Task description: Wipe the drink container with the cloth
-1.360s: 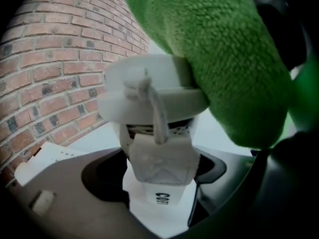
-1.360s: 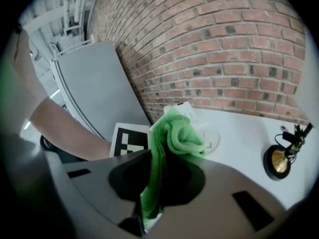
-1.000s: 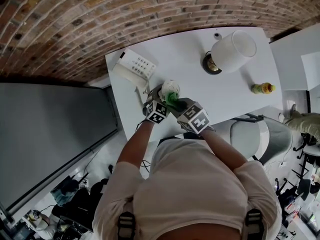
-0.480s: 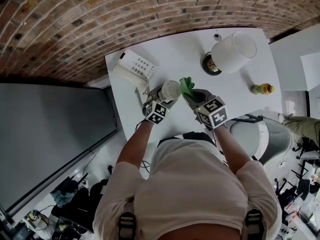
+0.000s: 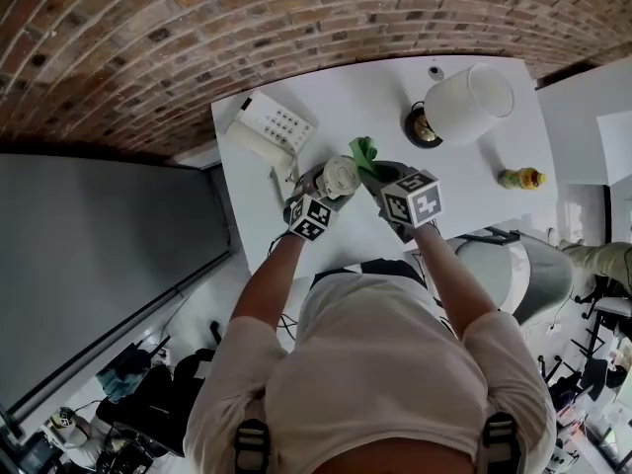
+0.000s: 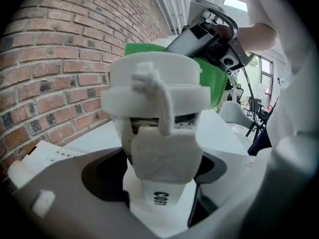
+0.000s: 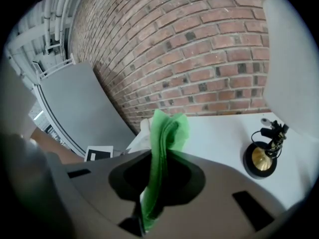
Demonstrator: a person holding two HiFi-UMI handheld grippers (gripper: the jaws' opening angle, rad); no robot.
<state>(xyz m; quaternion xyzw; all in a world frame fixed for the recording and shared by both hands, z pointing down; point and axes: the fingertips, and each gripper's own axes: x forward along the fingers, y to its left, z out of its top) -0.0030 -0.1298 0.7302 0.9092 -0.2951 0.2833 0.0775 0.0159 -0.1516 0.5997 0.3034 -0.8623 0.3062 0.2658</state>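
Squeezing the drink container (image 6: pixel 154 83), left gripper (image 6: pixel 159 173) reveals sleeve print (image 6: pixel 164 199) unseen overhead; right gripper (image 7: pixel 152 183) pinches cloth (image 7: pixel 167 128)

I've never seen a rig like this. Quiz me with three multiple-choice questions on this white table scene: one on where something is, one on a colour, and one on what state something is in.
1. Where is the small yellow-green bottle?
A) between the two grippers
B) on the floor
C) on the white table, far to the right, apart from both grippers

2. What colour is the folded cloth in the right gripper?
A) red
B) green
C) blue

3. What is the left gripper doing?
A) gripping the white lidded drink container
B) hanging open and empty
C) pinching the cloth

Answers:
1. C: the head view shows the bottle alone near the table's right edge.
2. B: the right gripper view shows green fabric pinched between the jaws.
3. A: the left gripper view shows the container held between the jaws.
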